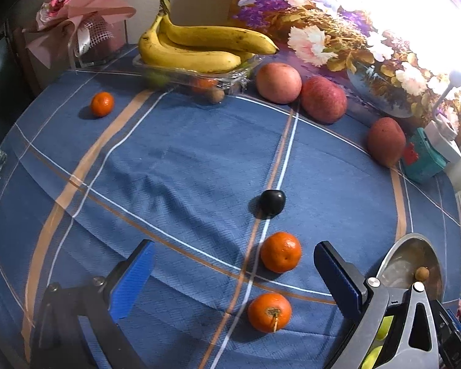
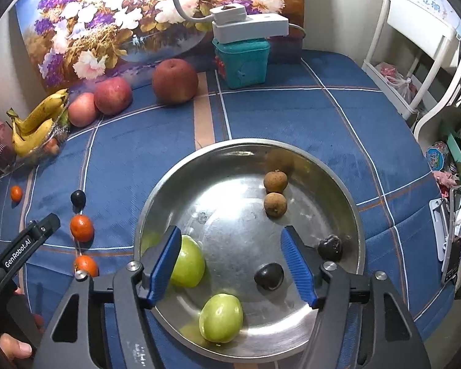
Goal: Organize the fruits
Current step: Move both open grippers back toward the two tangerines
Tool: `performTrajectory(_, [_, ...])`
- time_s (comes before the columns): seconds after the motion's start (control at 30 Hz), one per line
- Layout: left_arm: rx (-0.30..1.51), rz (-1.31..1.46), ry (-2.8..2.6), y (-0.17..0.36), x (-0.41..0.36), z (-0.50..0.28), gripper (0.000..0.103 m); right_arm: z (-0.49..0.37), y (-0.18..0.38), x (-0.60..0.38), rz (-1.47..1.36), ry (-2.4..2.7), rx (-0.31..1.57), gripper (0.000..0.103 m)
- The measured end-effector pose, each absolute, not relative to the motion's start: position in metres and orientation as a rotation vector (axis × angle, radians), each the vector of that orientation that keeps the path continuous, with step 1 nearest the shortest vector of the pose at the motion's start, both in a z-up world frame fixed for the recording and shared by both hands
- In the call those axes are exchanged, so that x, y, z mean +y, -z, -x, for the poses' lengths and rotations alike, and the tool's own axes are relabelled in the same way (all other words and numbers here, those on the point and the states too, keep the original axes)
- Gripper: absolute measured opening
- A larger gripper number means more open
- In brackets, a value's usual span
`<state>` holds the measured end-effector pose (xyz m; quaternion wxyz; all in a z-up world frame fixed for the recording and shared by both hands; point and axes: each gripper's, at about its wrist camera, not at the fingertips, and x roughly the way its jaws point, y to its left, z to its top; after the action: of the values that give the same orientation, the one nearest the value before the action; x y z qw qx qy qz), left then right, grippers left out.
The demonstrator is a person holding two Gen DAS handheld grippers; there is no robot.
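1. The left tongs [image 1: 233, 272] hang released over the blue checked cloth [image 1: 184, 166] on the desk, jaws wide apart and holding nothing.
2. Between those jaws lie two tangerines, one [image 1: 280, 252] farther out and one [image 1: 269, 312] nearer, with a dark plum [image 1: 272, 202] beyond them, all three apart in a rough line.
3. A third tangerine [image 1: 102, 103] sits alone near the desk's far left edge.
4. Bananas [image 1: 199, 46] rest on a clear tray [image 1: 230, 75] at the far edge, with three apples [image 1: 278, 83] along that edge to its right.
5. The right tongs [image 2: 230, 264] hover released over a steel bowl [image 2: 338, 178] near the desk's front right.
6. The bowl holds two green fruits [image 2: 220, 318], two dark plums [image 2: 269, 276] and two longans [image 2: 275, 204].
7. One green fruit [image 2: 190, 261] lies just beside the left jaw; whether they touch I cannot tell.
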<state>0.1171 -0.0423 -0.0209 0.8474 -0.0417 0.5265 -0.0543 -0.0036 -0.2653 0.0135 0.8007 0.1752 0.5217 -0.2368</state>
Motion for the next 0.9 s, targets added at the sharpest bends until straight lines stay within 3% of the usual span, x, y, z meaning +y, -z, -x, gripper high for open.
performTrajectory(0.07, [1.107, 0.091, 0.110, 0.021, -0.041, -0.117, 0.103, 0.003, -0.012, -0.266, -0.372, 0.514, 1.122, 0.074])
performTrajectory(0.1, [1.104, 0.092, 0.107, 0.021, -0.041, -0.117, 0.103, 0.003, -0.011, -0.266, -0.370, 0.517, 1.124, 0.090])
performTrajectory(0.13, [1.098, 0.091, 0.100, 0.020, -0.040, -0.117, 0.103, 0.003, -0.010, -0.266, -0.364, 0.519, 1.121, 0.099])
performTrajectory(0.9, [1.100, -0.049, 0.114, 0.003, -0.044, -0.107, 0.103, -0.002, -0.006, -0.238, -0.375, 0.474, 1.105, 0.099])
